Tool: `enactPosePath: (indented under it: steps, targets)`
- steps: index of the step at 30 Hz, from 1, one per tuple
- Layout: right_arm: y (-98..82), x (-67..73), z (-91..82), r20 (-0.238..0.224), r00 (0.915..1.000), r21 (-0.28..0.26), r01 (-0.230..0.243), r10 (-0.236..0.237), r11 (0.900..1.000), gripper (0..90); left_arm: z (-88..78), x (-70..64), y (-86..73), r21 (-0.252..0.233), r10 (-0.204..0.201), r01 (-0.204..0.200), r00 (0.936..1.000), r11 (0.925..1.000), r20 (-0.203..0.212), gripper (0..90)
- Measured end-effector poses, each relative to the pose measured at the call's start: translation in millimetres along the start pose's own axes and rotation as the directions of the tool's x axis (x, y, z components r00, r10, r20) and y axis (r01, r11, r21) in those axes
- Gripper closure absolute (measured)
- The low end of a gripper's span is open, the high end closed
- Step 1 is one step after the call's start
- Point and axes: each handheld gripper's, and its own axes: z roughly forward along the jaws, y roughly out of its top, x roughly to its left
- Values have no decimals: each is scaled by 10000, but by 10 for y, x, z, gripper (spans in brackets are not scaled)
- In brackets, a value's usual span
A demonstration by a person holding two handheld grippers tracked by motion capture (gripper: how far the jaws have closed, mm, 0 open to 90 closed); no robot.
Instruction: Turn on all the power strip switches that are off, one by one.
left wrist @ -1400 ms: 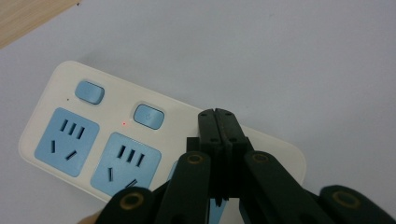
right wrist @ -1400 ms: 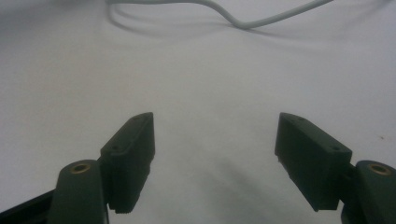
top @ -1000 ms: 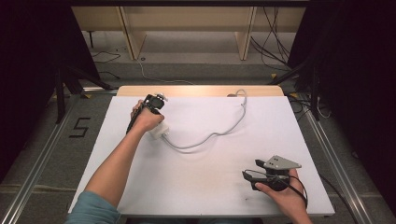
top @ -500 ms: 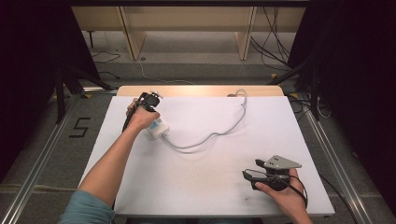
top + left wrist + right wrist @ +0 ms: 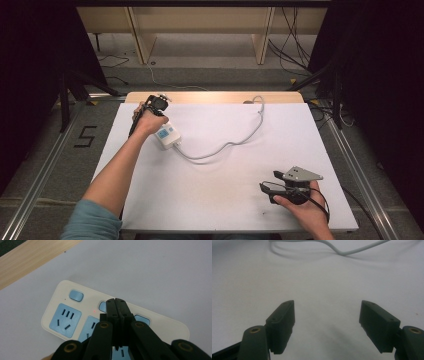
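High view: left gripper (image 5: 156, 103) sits at the far left of the table (image 5: 215, 200), right over the near end of the power strip (image 5: 166, 136). The strip's long axis runs diagonally from far-left toward near-right, and its grey cable (image 5: 235, 141) loops off to the right and up to the far edge. Right gripper (image 5: 280, 189) rests near the front right corner, well apart from the strip, so the left hand (image 5: 147, 121) is plainly the nearer one. The hand covers part of the strip here, contact hard to read.

Left gripper view: jaws clenched together with nothing between them, tip aimed down at the strip (image 5: 75, 315), right at the middle blue switch (image 5: 102, 306). That switch is mostly hidden behind the tip; can't tell if it is touched. A small red light (image 5: 94, 311) glows beside it. Another switch (image 5: 76, 295) lies to the left, a third to the right. Strip's lower edge cut off.

Right gripper view: jaws spread wide, empty, over bare table; cable (image 5: 352, 250) far ahead.
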Motion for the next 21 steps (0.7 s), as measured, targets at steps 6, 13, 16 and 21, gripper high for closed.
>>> enactPosePath:
  steps: [6,13,16,21]
  targets:
    - [1,3,2,-12,10000,42,12,-12,10000,298,-7,37,25,16,99,-99,9999,9999,-64,899]
    - [0,2,4,-19,10000,52,12,-12,10000,298,-18,82,80,-46,119,-120,9998,9999,-156,899]
    - [-2,-1,4,-28,10000,50,13,-13,10000,298,-10,111,89,13,136,-136,9997,9999,-225,898]
    - [-2,0,6,-34,10000,57,7,-7,10000,298,1,171,87,27,47,-47,9995,10000,-315,899]
